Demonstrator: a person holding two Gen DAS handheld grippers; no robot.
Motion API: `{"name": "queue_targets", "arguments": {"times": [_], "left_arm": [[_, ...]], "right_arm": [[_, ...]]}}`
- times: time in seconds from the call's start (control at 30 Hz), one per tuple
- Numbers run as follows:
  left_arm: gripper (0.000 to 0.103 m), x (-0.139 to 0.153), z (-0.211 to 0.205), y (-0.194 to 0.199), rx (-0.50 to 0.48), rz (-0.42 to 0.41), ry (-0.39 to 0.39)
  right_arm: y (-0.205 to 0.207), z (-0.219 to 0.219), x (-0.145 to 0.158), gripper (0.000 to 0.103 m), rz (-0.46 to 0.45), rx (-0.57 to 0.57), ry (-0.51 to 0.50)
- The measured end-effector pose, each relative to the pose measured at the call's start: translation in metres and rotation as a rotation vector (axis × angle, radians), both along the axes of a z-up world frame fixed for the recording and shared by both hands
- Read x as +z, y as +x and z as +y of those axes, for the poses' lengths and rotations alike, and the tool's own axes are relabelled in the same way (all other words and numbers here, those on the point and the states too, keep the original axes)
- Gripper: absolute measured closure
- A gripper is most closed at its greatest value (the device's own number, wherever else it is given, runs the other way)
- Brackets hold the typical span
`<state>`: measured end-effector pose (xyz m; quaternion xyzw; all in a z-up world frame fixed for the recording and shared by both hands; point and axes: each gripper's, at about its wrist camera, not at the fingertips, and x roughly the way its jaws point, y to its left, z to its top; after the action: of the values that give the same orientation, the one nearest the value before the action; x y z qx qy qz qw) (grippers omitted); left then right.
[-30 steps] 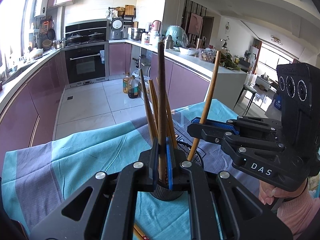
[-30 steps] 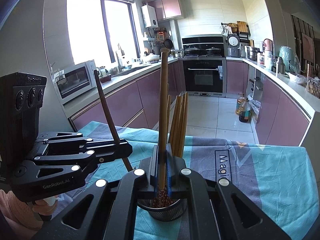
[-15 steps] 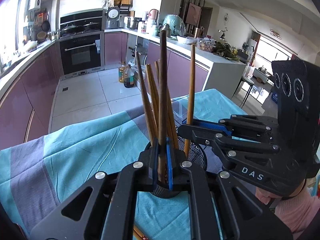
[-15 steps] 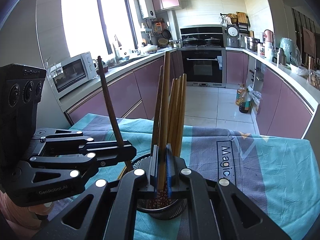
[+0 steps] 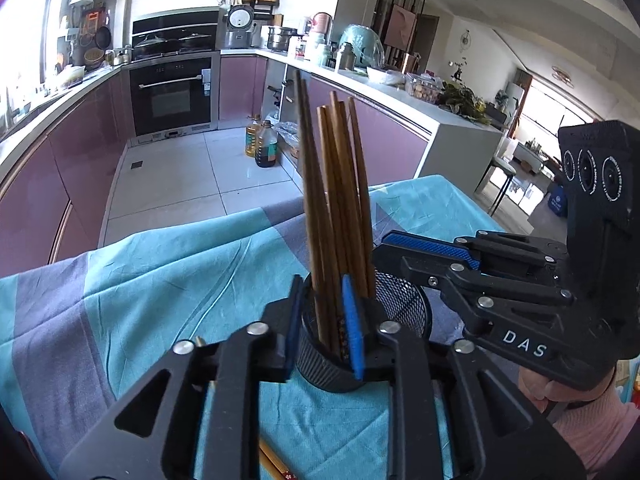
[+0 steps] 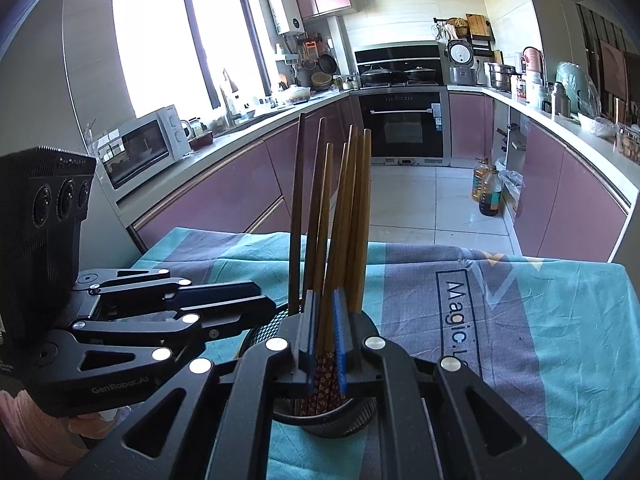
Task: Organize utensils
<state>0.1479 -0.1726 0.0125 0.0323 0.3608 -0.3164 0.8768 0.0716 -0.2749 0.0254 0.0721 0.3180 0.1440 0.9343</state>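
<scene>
A black mesh cup (image 5: 404, 304) (image 6: 340, 416) stands on the teal and grey tablecloth (image 5: 160, 288) and holds several wooden chopsticks (image 5: 340, 184) (image 6: 352, 216) upright. My left gripper (image 5: 321, 280) (image 6: 268, 300) straddles the cup's near rim. Its jaws are opening, with chopsticks standing loose between the blue pads. My right gripper (image 6: 324, 294) (image 5: 380, 248) reaches the cup from the other side. Its jaws are opening a little, and chopsticks with patterned ends stand in the narrow gap, not pressed.
A loose pair of chopsticks (image 5: 276, 464) lies on the cloth under my left gripper. A person's hand in a pink sleeve (image 5: 592, 420) holds the right gripper. Beyond the table edge are the tiled floor and purple kitchen cabinets (image 6: 224, 208).
Each gripper was shut on one chopstick held over the cup. Both chopsticks now stand in the cup among the others, and both pairs of jaws have parted. The left gripper has sunk.
</scene>
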Motion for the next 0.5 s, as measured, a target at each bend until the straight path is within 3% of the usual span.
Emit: {"name": "queue_targets", "arguments": {"times": [0.33, 0.4, 0.5], "left_arm": [[0.057, -0.006, 0.046, -0.026, 0.099, -0.074, -0.019], [0.047, -0.009, 0.056, -0.033, 0.123, -0.094, -0.006], [0.04, -0.013, 0.071, -0.042, 0.155, -0.109, 0.006]], "right_arm": [[-0.032, 0.008, 0.008, 0.072, -0.054, 0.065, 0.019], [-0.04, 0.013, 0.01, 0.07, -0.064, 0.09, 0.018], [-0.052, 0.021, 0.01, 0.062, -0.075, 0.132, 0.022]]}}
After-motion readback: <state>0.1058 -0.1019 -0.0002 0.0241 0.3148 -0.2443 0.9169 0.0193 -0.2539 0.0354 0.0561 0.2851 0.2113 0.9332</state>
